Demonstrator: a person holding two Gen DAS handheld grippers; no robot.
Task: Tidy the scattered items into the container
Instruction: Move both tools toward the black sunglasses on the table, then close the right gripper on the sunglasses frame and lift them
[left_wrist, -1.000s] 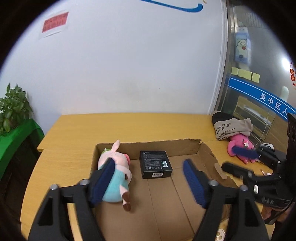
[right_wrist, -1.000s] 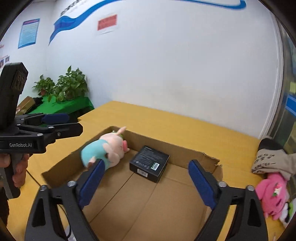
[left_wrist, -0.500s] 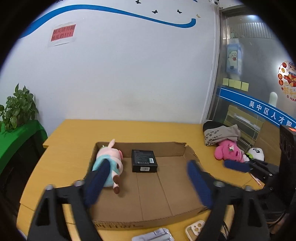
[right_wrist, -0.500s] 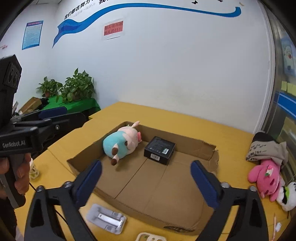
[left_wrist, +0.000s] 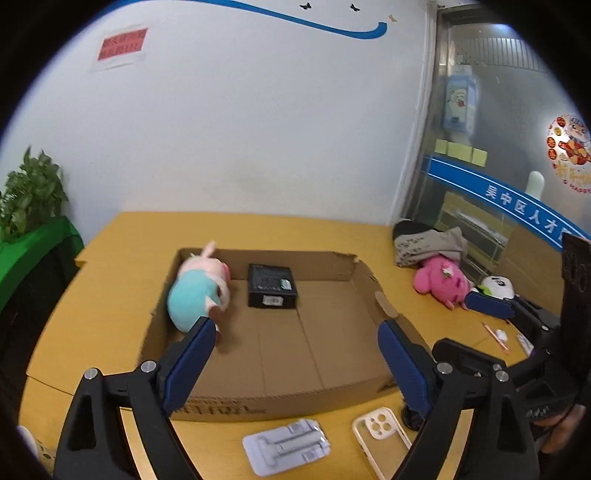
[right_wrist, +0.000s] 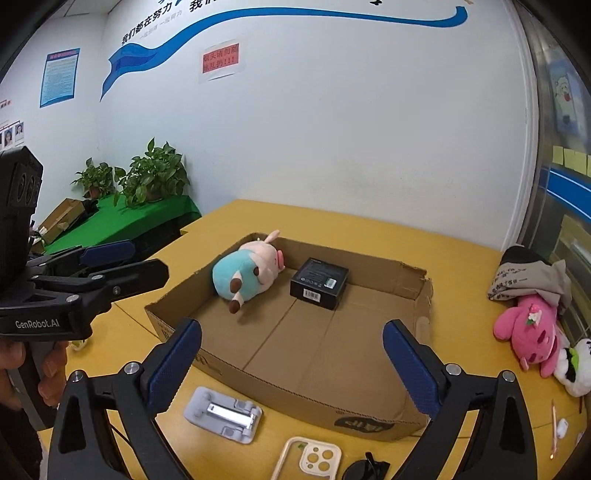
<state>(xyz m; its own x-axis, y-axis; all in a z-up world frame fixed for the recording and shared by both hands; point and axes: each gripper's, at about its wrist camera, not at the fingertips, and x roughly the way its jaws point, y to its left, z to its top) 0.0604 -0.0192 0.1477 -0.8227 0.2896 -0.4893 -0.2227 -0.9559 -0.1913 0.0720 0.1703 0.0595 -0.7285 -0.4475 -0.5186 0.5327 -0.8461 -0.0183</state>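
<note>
A shallow cardboard box lies on the yellow table. Inside it, at the far left, a pink and teal pig plush lies beside a small black box. My left gripper hovers over the box's near edge, its jaws opening with nothing between them. My right gripper hovers beside it, jaws also opening and empty. On the table in front of the box lie a grey phone stand and a cream phone case.
Right of the box lie a pink plush, a panda plush and a grey cloth. Dark sunglasses and a pencil lie near the front. Potted plants stand on a green-covered stand at the left.
Both grippers have drawn back from inside the box toward its near edge, and their jaws have spread wider. The phone stand and phone case have come into view at the bottom.
</note>
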